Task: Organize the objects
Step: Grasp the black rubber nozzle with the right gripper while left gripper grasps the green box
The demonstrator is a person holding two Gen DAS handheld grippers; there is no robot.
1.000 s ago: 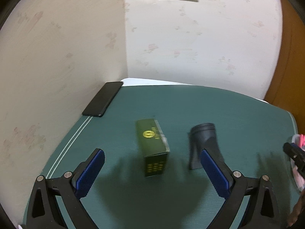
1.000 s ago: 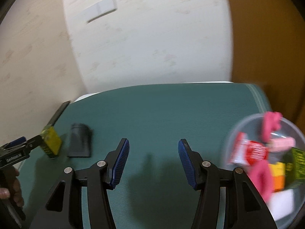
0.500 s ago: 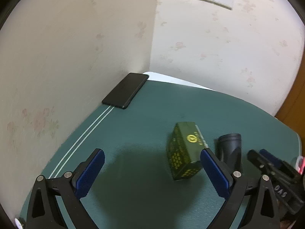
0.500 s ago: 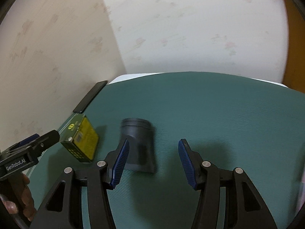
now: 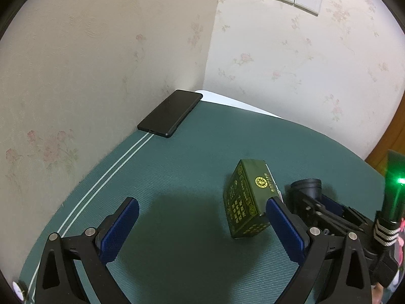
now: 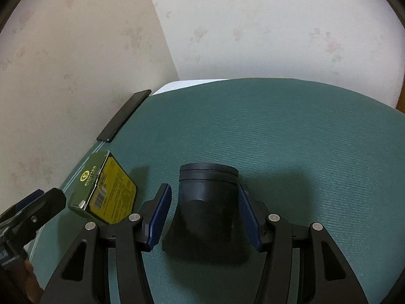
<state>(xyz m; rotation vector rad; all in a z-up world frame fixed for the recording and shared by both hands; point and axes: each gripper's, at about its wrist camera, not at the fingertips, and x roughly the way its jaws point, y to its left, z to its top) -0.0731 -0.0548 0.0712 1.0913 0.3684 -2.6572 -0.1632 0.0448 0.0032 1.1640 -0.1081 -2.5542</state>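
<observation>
A black funnel-shaped plastic nozzle (image 6: 208, 202) lies on the green mat (image 6: 278, 131). My right gripper (image 6: 205, 217) is open, and the nozzle sits between its blue pads without clear contact. A dark green box with gold print (image 5: 249, 198) lies just left of the nozzle; it also shows in the right wrist view (image 6: 103, 192). My left gripper (image 5: 202, 230) is open and empty, with the box just beyond its right pad. In the left wrist view the nozzle (image 5: 307, 186) is partly hidden behind the right gripper's arm.
A black phone (image 5: 170, 112) lies at the mat's far left edge against the wall; it also shows in the right wrist view (image 6: 124, 116). Walls close the left and back sides. A white table corner (image 5: 227, 100) shows past the mat.
My right gripper has swung left and moved in until the nozzle sits between its pads. My left gripper has shifted left, so the box now lies by its right pad.
</observation>
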